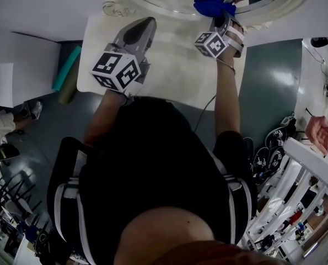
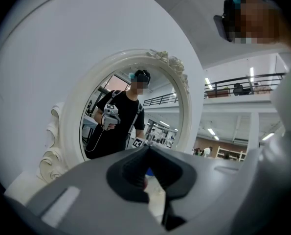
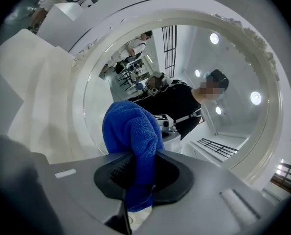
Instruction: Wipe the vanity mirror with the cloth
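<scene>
Person's black top (image 1: 152,164) sat nearest. Left tongs (image 1: 145,25) hovered over the white surface (image 1: 175,76), jaws together, nothing held. Right tongs (image 3: 141,166) were clamped on the blue cloth (image 3: 131,129), wad apparently pressed low on the vanity mirror (image 3: 233,58), just by its bottom rim. Oval's long axis stood upright and most glass lay above the cloth. Right tongs nearer, so probably stroke upward.

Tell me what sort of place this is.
Probably a large workshop or lab hall, not a home: the vanity mirror stands on a plain white table, a mezzanine railing and strip lights run overhead, and white racks stocked with gear stand alongside.
</scene>
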`<state>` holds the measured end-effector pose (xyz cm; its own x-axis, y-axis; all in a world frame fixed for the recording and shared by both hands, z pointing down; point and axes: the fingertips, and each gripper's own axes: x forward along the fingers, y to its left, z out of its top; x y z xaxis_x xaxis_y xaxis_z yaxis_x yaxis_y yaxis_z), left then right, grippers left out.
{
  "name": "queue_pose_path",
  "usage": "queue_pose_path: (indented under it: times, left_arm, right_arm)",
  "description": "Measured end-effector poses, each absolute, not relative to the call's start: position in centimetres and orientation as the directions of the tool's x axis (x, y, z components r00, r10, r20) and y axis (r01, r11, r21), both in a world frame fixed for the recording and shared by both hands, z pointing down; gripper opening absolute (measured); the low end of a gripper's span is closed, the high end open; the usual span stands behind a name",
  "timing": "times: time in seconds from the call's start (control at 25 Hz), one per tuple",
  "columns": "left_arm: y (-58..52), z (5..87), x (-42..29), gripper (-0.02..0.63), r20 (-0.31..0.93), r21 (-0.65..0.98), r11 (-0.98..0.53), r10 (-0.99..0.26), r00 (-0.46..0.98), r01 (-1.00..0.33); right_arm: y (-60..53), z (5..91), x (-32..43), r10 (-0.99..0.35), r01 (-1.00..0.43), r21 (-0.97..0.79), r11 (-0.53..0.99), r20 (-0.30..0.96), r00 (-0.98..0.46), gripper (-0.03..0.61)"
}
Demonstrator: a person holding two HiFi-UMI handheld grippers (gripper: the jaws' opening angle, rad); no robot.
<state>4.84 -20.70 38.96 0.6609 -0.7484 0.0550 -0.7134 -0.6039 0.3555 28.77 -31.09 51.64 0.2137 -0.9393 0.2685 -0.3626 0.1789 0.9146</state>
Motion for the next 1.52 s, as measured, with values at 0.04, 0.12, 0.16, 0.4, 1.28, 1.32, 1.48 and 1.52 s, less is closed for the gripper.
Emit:
queue_pose_path:
  times: [0.04, 0.12, 0.16, 0.4, 1.28, 1.32, 1.48, 1.52]
  left_arm:
    - [-20.7, 39.0, 4.9, 0.009, 0.056, 0.345, -0.606, -0.749, 0.660, -0.717]
    - [-20.5, 39.0, 5.1, 0.009, 0.058, 0.325, -0.611, -0.749, 0.660, -0.722]
    - [-20.4, 39.0, 5.1, 0.009, 0.057, 0.324, -0.613, -0.748, 0.661, -0.721]
    - [-20.0, 39.0, 3.9, 0.009, 0.062, 0.330, -0.595, -0.761, 0.645, -0.733]
    - [-18.4, 37.8, 1.1, 0.009, 0.019, 0.358, -0.592, -0.769, 0.639, -0.722]
    - [-18.4, 37.7, 1.1, 0.009, 0.017, 0.357, -0.594, -0.768, 0.640, -0.721]
    - [-18.1, 38.1, 1.2, 0.009, 0.020, 0.352, -0.595, -0.767, 0.642, -0.722]
    - [-18.1, 38.3, 1.1, 0.009, 0.022, 0.353, -0.594, -0.767, 0.641, -0.723]
  right_arm:
    - [-31.1, 52.3, 28.6, -0.934, -0.362, 0.911, 0.196, 0.286, 0.213, 0.069]
    - [-31.1, 54.0, 28.4, -0.920, -0.358, 0.901, 0.244, 0.332, 0.210, 0.069]
    - [-31.2, 55.2, 28.3, -0.909, -0.356, 0.894, 0.272, 0.361, 0.210, 0.069]
    - [-31.2, 59.9, 26.0, -0.840, -0.342, 0.847, 0.407, 0.494, 0.225, 0.067]
    - [-27.9, 57.3, 20.9, -0.859, -0.802, 0.487, 0.347, 0.508, -0.063, 0.069]
    - [-27.6, 56.9, 20.8, -0.862, -0.841, 0.427, 0.331, 0.499, -0.085, 0.069]
    - [-26.1, 55.1, 20.6, -0.873, -0.955, 0.130, 0.268, 0.453, -0.183, 0.069]
    - [-25.7, 54.6, 20.5, -0.875, -0.965, 0.052, 0.258, 0.436, -0.210, 0.069]
